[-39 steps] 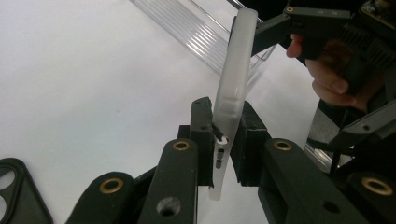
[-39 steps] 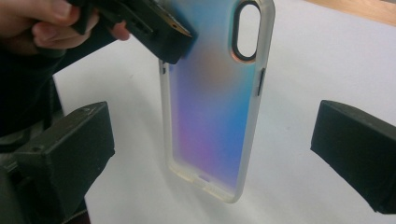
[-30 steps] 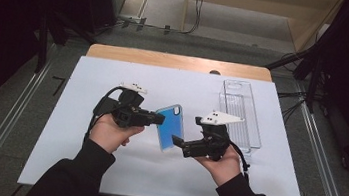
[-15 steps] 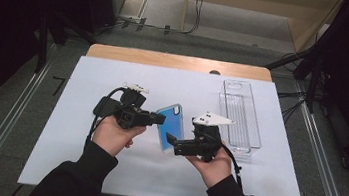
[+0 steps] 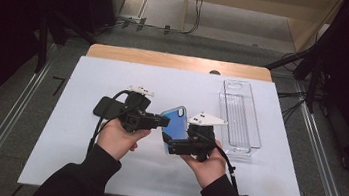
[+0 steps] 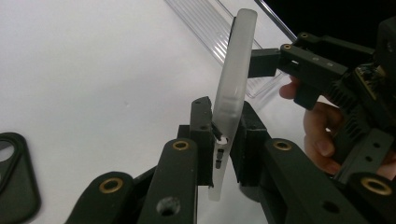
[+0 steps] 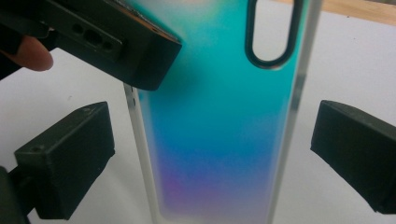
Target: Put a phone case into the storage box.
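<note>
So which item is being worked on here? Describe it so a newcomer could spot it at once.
Start at the white table and go to its middle, where the two hands meet. Held up off the table between them is a phone case, clamped at one edge by the left gripper while the right gripper has its jaws open around it. Its blue-to-violet sheen separates it from the flat black case and the clear tray.

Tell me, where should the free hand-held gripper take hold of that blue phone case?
Probably across its width, on the two long frosted edges of the phone case, low down, away from the camera cutout. The right hand-held gripper already faces its flat back with jaws open either side, and the left hand-held gripper pinches one edge, holding it upright.
</note>
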### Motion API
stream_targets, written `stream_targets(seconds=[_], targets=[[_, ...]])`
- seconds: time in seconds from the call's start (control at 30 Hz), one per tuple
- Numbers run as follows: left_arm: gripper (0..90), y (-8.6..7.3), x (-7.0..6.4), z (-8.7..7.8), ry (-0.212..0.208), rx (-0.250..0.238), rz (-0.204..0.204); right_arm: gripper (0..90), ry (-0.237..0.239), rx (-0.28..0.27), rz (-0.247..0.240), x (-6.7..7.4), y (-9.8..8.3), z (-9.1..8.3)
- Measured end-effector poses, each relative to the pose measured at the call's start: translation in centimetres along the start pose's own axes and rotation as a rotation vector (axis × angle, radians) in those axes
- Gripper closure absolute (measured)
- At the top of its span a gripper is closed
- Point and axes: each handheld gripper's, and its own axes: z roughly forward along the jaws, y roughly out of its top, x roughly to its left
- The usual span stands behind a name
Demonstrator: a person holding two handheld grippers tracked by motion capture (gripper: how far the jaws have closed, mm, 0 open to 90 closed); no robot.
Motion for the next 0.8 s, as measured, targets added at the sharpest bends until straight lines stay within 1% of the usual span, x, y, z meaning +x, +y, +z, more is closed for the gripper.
stream_targets(seconds=[0.1,0.17,0.2,0.33,0.37,0.4,0.43,0.57,0.6,0.63,0.67,0.77,0.8], targets=[[81.3,-0.08,-0.12,0.19,-0.001,0.005,0.001,0.0,0.005,0.006,0.008,-0.01,-0.06,0.33],[81.3,-0.11,-0.2,0.28,-0.002,0.006,-0.005,0.0,-0.004,0.011,0.005,0.01,-0.09,0.58],[81.3,-0.12,-0.23,0.33,-0.003,0.009,-0.004,3.9,-0.011,0.012,-0.001,0.02,-0.15,0.69],[81.2,-0.2,-0.48,0.5,-0.006,0.008,-0.007,4.0,-0.017,0.007,-0.004,-0.02,-0.17,0.75],[81.2,-0.21,-0.53,0.55,-0.01,0.008,-0.009,5.2,-0.018,0.005,-0.005,-0.05,-0.17,0.78],[81.2,-0.23,-0.58,0.6,-0.011,0.009,-0.009,9.4,-0.017,0.005,-0.008,-0.07,-0.18,0.8],[81.2,-0.26,-0.62,0.65,-0.008,0.005,-0.005,14.5,0.0,0.0,-0.013,-0.11,-0.24,0.75],[81.0,-0.25,-0.58,0.56,-0.016,0.003,-0.006,15.4,-0.002,-0.001,-0.018,-0.06,-0.22,0.7],[80.9,-0.22,-0.59,0.5,-0.017,0.003,-0.002,15.5,0.002,-0.004,-0.019,-0.09,-0.19,0.63],[79.9,-0.2,-0.66,0.43,-0.02,0.003,0.004,15.7,0.02,-0.003,-0.022,-0.16,-0.15,0.55],[79.9,-0.17,-0.7,0.37,-0.019,0.002,0.008,15.7,0.02,-0.003,-0.022,-0.16,-0.15,0.55],[72.9,0.02,-0.73,-0.05,-0.021,-0.008,0.008,15.9,0.03,-0.004,-0.024,-0.37,-0.11,0.47],[68.2,0.09,-0.7,-0.23,-0.021,-0.004,0.012,15.9,0.03,-0.006,-0.028,-0.41,-0.09,0.45]])
